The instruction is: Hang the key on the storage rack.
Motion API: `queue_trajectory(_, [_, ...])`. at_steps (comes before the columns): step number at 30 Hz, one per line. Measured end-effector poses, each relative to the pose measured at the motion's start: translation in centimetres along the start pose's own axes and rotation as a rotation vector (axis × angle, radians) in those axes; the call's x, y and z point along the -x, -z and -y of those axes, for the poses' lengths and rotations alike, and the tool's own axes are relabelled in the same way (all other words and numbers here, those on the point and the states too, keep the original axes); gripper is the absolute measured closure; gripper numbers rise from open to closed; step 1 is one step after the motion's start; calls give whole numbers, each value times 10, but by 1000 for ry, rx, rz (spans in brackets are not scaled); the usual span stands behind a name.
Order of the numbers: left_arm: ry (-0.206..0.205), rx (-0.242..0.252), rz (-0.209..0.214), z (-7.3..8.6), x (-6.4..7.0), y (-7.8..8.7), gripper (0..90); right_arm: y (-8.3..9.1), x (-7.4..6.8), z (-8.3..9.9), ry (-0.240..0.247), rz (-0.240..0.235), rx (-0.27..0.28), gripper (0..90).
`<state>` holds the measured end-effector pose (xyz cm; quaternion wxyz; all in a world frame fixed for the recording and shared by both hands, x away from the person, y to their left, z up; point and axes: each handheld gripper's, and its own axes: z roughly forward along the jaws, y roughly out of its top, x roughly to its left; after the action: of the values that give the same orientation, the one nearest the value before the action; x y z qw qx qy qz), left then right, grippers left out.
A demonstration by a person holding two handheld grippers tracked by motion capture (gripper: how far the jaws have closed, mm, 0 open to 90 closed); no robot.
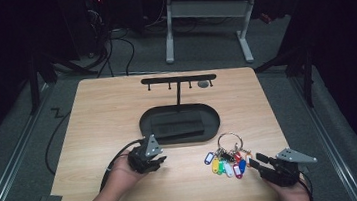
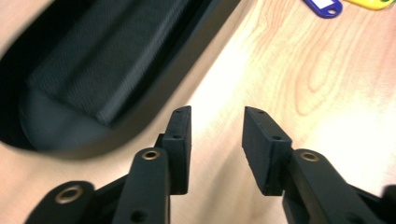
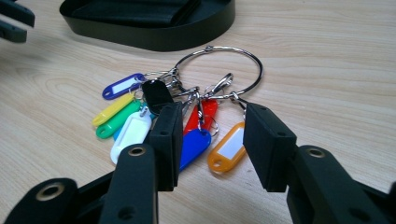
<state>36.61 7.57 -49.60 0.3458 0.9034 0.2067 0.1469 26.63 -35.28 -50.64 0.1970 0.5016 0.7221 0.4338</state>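
Wooden table (image 1: 117,112), pale grain, rounded corners. Toward its far middle, a black oval tray (image 1: 179,123) holding a dark rectangular block (image 1: 176,125), with a thin post rising to a T-shaped hanger bar (image 1: 178,79) with small pegs. Seen close in the left gripper view as the tray rim (image 2: 154,112) and the ribbed block (image 2: 107,60) lying inside it.

Left gripper (image 1: 159,161) held in the left hand (image 1: 121,174), just in front of the tray's near edge, jaws apart over bare wood, gripping nothing (image 2: 217,140).

Right gripper (image 1: 252,162) in the right hand (image 1: 292,194) at the near right corner, jaws likewise apart and empty (image 3: 212,140), pointing at the key-tag bunch (image 1: 227,159), which lies flat on the table just right of the tray.

Metal ring (image 3: 219,70) with tags fanned toward the gripper: blue, yellow, green, white, black, red, orange (image 3: 229,149). Label windows on the tags blank; no readable writing.
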Motion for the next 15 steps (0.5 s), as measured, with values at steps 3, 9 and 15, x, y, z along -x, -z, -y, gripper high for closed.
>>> queue_trajectory(3, [58,34,2,15,7,6,579,0,-1,0,15,-5,0,593])
queue_trajectory(9, [151,107,-16,45,21,19,474,-3,-1,1,17,-8,-11,593])
queue_trajectory(15, [162,153,-58,48,27,32,383,-5,1,0,3,2,-15,593])
